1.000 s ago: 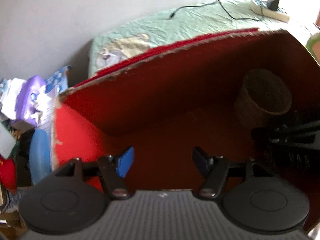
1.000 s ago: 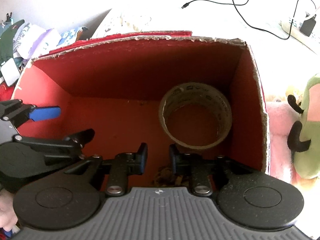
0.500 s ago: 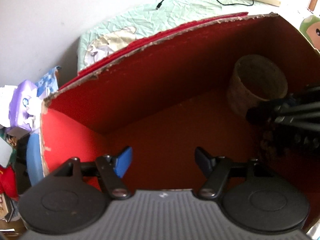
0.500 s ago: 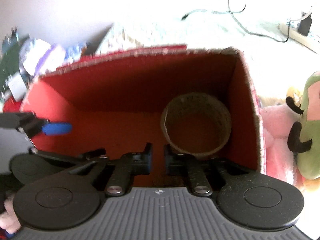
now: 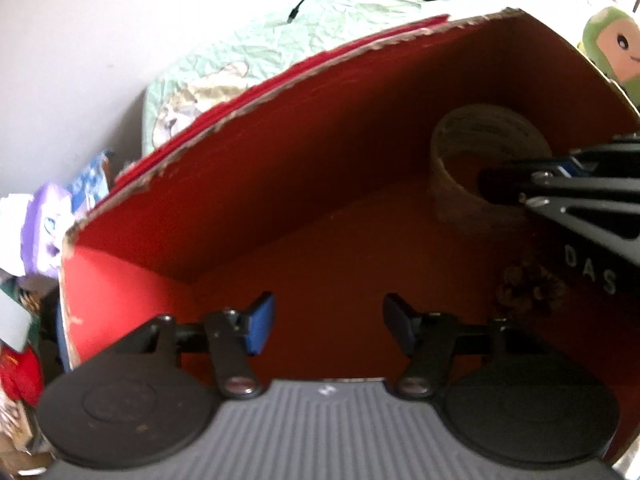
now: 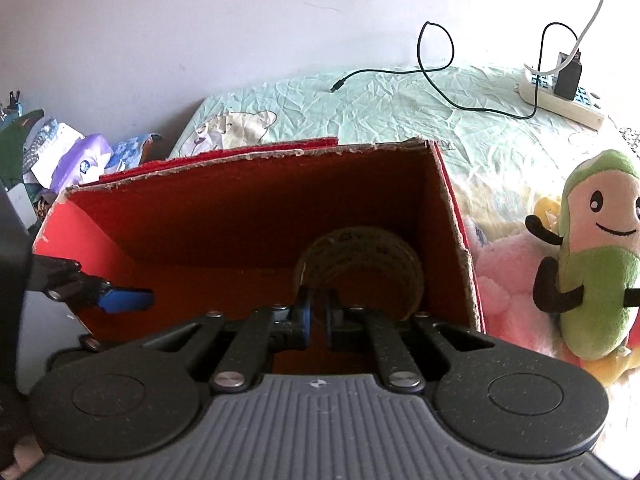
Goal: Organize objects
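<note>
A red cardboard box (image 5: 280, 168) (image 6: 240, 208) stands open-topped on the bed. Inside, at its far right corner, a brown tape roll (image 5: 480, 128) (image 6: 360, 248) stands on its side. A small brown lumpy thing (image 5: 528, 288) lies on the box floor near it. My left gripper (image 5: 328, 316) hangs inside the box's left half, jaws apart and closing, nothing between them; its blue fingertip (image 6: 128, 300) shows in the right wrist view. My right gripper (image 6: 316, 320) (image 5: 486, 184) is shut in front of the tape roll, above the lumpy thing, and holds nothing.
A green plush toy (image 6: 596, 256) (image 5: 612, 44) and a pink plush (image 6: 504, 280) lie just right of the box. Behind it on the pale green sheet (image 6: 360, 112) are a black cable (image 6: 436, 76) and a power strip (image 6: 560, 100). Packets and clutter (image 6: 80, 160) pile up at the left.
The right gripper's jaws have come together from a narrow gap and it has tipped up, so more of the bed shows. The left gripper shifted sideways inside the box and its jaws narrowed a little.
</note>
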A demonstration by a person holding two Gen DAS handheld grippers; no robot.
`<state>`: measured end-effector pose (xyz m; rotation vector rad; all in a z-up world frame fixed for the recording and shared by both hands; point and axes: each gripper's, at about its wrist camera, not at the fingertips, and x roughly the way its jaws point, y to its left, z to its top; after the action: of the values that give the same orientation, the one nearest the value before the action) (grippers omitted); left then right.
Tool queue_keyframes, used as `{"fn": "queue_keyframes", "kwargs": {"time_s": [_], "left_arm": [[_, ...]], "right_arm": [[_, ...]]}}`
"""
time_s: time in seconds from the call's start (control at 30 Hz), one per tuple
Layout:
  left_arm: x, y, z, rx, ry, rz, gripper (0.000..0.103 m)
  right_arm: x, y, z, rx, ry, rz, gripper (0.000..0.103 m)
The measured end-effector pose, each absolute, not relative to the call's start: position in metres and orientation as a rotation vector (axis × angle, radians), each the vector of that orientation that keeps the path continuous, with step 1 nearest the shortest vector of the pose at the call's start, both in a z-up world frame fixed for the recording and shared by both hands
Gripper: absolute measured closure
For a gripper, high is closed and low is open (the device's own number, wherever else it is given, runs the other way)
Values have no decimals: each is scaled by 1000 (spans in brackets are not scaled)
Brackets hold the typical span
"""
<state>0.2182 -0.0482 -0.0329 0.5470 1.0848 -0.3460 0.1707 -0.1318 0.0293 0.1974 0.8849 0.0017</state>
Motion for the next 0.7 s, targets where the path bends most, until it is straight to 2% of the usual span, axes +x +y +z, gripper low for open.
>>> {"fn": "queue_keyframes", "kwargs": {"time_s": [0.2, 0.7], "left_arm": [[225, -34, -34, 440, 1133, -338, 47], [214, -32, -27, 429, 1083, -309, 45]], "right_arm": [[169, -134, 27, 220, 868, 5, 103], [169, -135, 28, 244, 852, 22, 103]]}}
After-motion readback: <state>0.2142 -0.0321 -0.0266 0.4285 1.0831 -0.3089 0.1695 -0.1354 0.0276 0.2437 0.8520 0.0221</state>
